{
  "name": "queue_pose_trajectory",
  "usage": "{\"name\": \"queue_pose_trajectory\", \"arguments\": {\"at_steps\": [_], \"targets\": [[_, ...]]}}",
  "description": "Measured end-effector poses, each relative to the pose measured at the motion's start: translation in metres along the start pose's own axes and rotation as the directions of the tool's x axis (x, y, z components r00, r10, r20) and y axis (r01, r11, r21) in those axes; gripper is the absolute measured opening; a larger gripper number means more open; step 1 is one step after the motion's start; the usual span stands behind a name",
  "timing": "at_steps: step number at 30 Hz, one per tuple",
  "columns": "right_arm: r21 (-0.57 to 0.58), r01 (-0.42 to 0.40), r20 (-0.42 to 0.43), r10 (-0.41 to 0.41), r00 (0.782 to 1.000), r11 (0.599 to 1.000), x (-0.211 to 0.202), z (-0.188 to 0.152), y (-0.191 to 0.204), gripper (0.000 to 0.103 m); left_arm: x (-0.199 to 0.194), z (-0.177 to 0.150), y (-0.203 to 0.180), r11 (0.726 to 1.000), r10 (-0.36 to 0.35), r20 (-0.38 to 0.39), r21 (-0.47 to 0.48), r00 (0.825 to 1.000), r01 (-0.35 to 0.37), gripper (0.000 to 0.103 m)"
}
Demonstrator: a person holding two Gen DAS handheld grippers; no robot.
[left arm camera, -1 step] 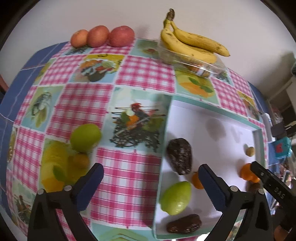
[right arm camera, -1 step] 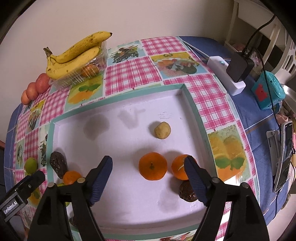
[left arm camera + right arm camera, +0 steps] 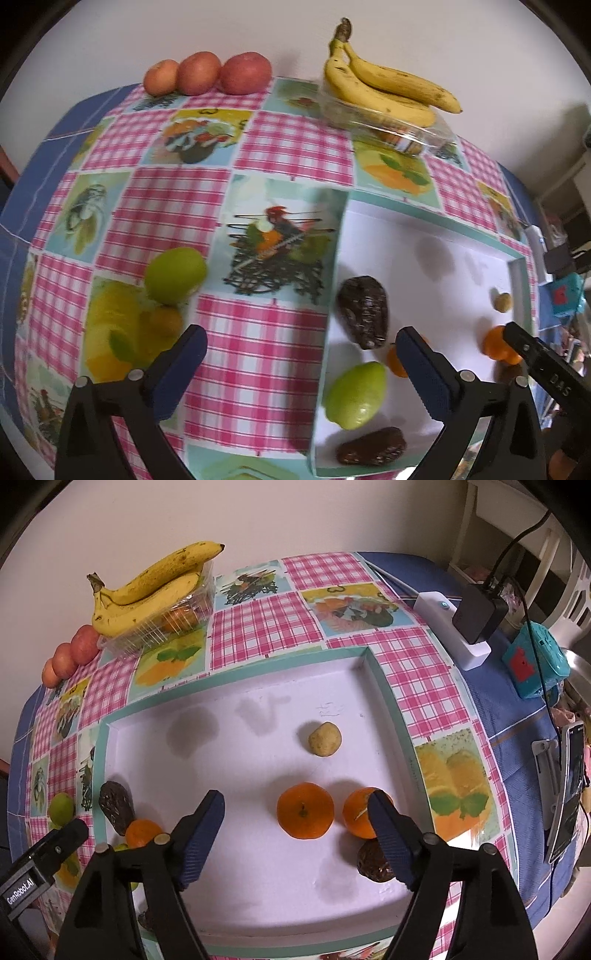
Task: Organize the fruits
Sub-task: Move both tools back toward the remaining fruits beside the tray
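Evidently the left gripper [image 3: 299, 354], fingers apart and gripping nothing, is hovering by the tray's [image 3: 517, 266] left rim, so it is best swinging outward to straddle the green fruit [image 3: 174, 275] squarely before closing.

Checked pink tablecloth [image 3: 258, 624] with printed picture squares, over a blue cloth [image 3: 517, 701] at right of the frame; white power strip [image 3: 452, 631] with black adapter [image 3: 480, 613], upper right; teal box [image 3: 535, 664] beside it; phone [image 3: 567, 794] at right edge.
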State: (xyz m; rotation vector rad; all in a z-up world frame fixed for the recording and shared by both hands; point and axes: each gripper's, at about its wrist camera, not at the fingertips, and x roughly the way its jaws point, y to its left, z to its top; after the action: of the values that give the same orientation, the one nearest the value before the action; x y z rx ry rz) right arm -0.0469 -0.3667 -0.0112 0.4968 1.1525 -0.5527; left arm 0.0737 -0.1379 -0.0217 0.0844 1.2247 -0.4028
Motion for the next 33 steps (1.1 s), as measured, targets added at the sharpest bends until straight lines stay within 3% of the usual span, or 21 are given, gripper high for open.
{"name": "queue_pose_trajectory", "arguments": {"at_steps": [11, 19, 24, 29, 33], "targets": [[-0.015, 0.003, 0.017, -0.003, 1.0, 1.0, 0.001, -0.003, 0.003, 0.081, -0.003, 0.002, 0.01, 0.999, 0.035, 0.035, 0.008, 0.999, -0.036, 0.103], [-0.007, -0.006, 0.035, 0.007, 0.999, 1.0, -0.001, -0.005, 0.006, 0.081, -0.004, 0.004, 0.017, 1.0, 0.022, 0.039, 0.008, 0.999, -0.022, 0.103], [-0.003, -0.029, 0.027, 0.029, 0.999, 1.0, 0.0, -0.007, 0.009, 0.081, -0.013, 0.013, 0.032, 0.995, 0.094, 0.093, 0.032, 0.991, -0.098, 0.103], [-0.045, -0.019, 0.018, 0.02, 1.0, 0.999, 0.0, -0.009, 0.023, 0.081, -0.023, 0.022, 0.071, 0.99, 0.141, 0.117, -0.03, 0.983, -0.138, 0.103], [-0.071, -0.038, 0.021, 0.04, 0.999, 0.997, -0.002, -0.011, 0.037, 0.081, -0.034, 0.026, 0.101, 0.978, 0.206, 0.15, -0.048, 0.967, -0.201, 0.103]]}}
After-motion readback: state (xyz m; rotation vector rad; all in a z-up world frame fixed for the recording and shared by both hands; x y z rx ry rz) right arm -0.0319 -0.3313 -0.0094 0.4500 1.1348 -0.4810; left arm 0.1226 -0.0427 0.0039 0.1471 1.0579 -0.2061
